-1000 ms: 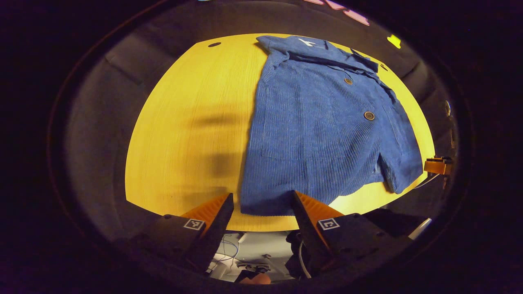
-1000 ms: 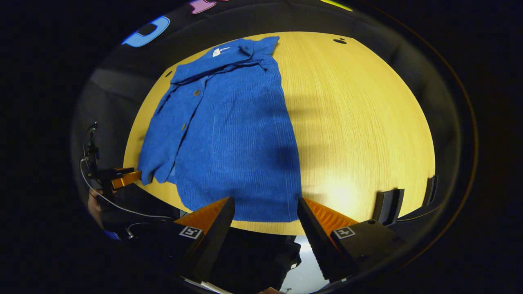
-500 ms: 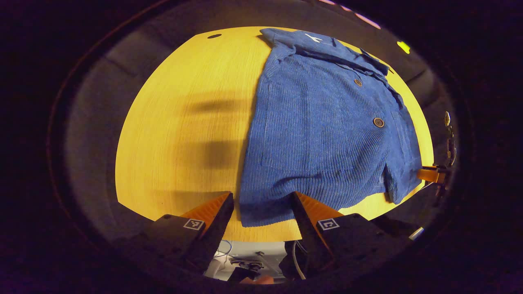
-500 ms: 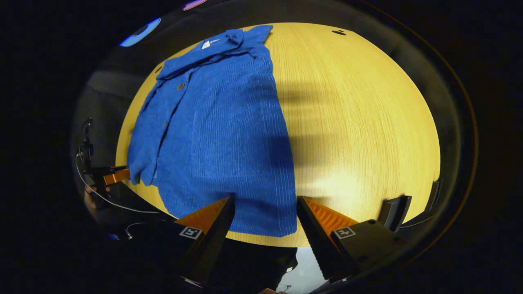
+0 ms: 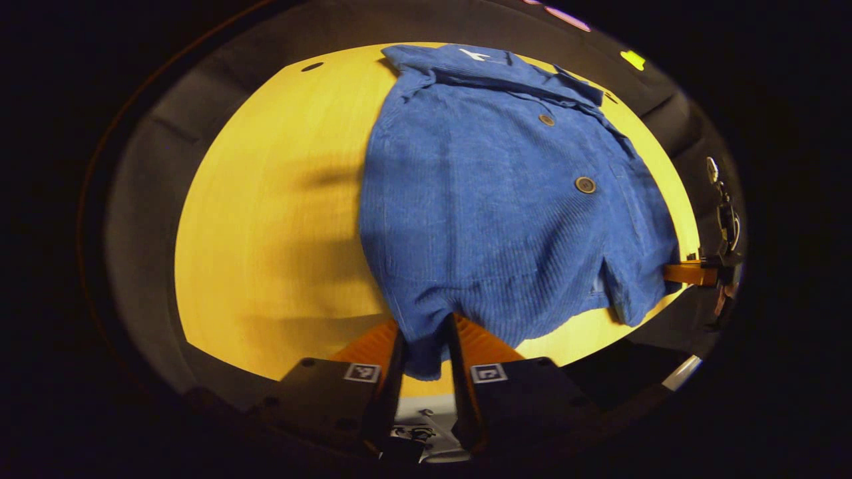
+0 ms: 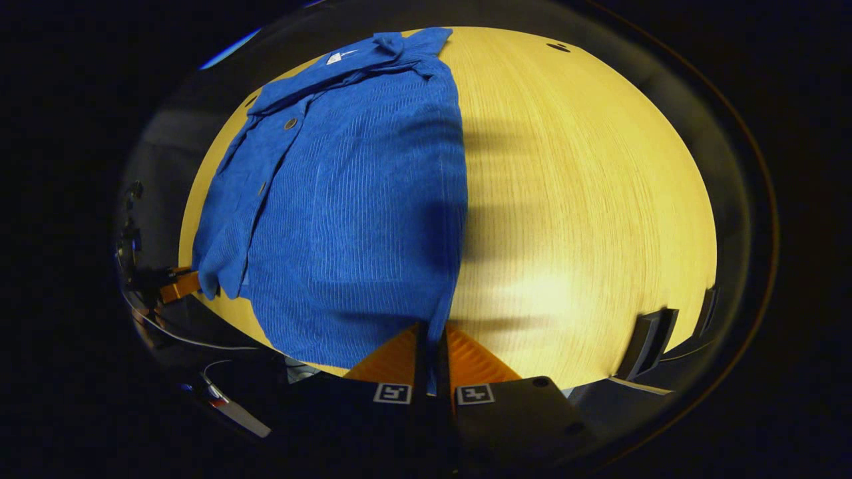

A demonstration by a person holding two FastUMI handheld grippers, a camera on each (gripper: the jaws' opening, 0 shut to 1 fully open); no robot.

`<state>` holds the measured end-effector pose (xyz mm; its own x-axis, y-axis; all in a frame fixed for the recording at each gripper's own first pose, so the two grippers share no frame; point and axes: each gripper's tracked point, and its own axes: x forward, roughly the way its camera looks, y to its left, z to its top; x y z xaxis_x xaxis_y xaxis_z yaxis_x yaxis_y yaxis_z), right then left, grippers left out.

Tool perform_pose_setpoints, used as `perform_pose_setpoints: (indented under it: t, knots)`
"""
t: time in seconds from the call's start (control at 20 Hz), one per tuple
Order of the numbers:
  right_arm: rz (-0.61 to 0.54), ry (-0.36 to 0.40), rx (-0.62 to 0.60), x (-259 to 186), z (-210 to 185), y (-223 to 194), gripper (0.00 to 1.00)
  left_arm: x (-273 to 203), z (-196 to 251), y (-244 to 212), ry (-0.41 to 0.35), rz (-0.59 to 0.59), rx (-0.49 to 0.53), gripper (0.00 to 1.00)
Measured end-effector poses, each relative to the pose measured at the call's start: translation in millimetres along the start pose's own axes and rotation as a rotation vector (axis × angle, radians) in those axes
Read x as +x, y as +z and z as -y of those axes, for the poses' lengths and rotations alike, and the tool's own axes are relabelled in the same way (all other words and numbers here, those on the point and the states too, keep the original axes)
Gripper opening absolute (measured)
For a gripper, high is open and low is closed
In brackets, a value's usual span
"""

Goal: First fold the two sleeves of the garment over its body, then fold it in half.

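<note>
Left gripper view: left gripper (image 5: 424,332) pinches shirt (image 5: 492,199) hem; right gripper (image 6: 431,346) pinches its other corner on table (image 6: 586,199).

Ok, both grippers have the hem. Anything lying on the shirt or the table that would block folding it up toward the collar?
Nothing visible. Left gripper and right gripper each pinch the blue shirt's hem; its body up to the collar and the wooden table beside it carry nothing.
</note>
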<state>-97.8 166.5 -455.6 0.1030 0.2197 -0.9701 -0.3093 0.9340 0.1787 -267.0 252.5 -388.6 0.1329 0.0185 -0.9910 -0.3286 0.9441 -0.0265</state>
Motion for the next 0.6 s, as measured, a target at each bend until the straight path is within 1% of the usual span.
perform_pose_setpoints:
  t: [0.05,0.1,0.15,0.25,0.4,0.45,0.55,0.6]
  knots:
    - [-0.003,-0.001,0.008,2.5,-0.4,0.3,0.05,1.6,1.8,-0.1,-0.016,0.002,-0.029,0.2]
    - [-0.013,0.003,0.007,1.0,-0.8,0.7,0.05,0.2,2.2,0.5,-0.035,0.0,-0.039,0.07]
    - [-0.009,0.006,0.003,1.0,-1.3,2.5,0.05,-0.4,-1.4,-2.0,-0.057,-0.002,-0.042,0.05]
    - [-0.001,0.008,-0.003,1.0,-1.0,1.2,0.05,0.0,-0.8,-0.3,-0.104,-0.002,-0.099,0.05]
    - [0.009,0.005,-0.002,1.0,-0.8,1.9,0.05,2.2,-3.0,1.7,-0.158,-0.005,-0.146,0.05]
    - [0.009,0.006,-0.005,0.5,-1.0,1.8,0.06,-0.4,-1.9,1.1,-0.17,-0.004,-0.151,0.0]
    - [0.013,0.014,-0.007,0.2,-1.1,1.8,0.05,-0.9,-2.5,1.2,-0.168,-0.018,-0.127,0.0]
    - [0.023,0.02,-0.001,-1.0,-2.0,2.6,0.05,-3.9,-3.4,6.4,-0.155,0.002,-0.121,0.0]
